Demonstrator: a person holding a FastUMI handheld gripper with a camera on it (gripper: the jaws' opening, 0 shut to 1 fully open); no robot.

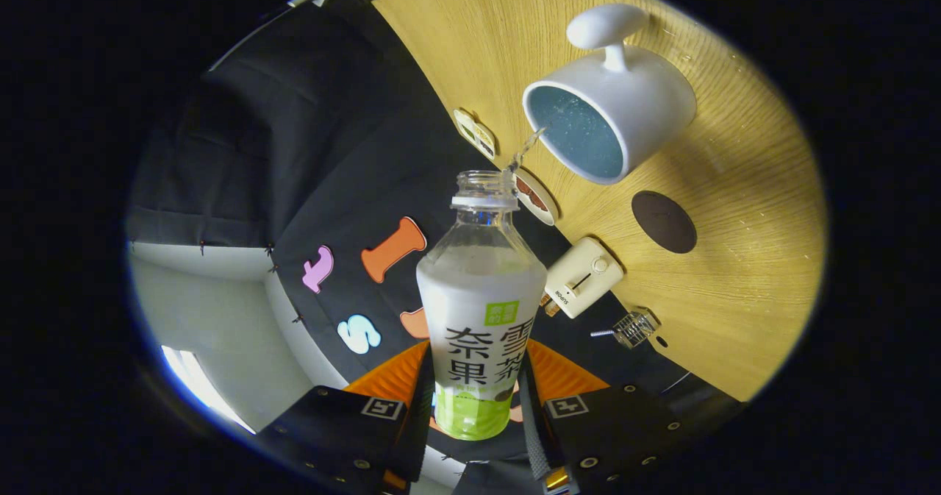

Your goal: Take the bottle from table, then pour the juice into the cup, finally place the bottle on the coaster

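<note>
The uncapped juice bottle [481,311] sat clamped between both fingers of the gripper [478,399], tipped so a thin stream ran from its mouth into the white cup [614,105] on the wooden table [742,260]; beyond lay a dark round coaster [664,221] and a cream toaster [584,276]

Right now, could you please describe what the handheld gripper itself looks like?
The gripper has two broad fingers, each carrying a square coded marker and round screw heads, with ribbed inner faces; they press on the juice bottle.
</note>
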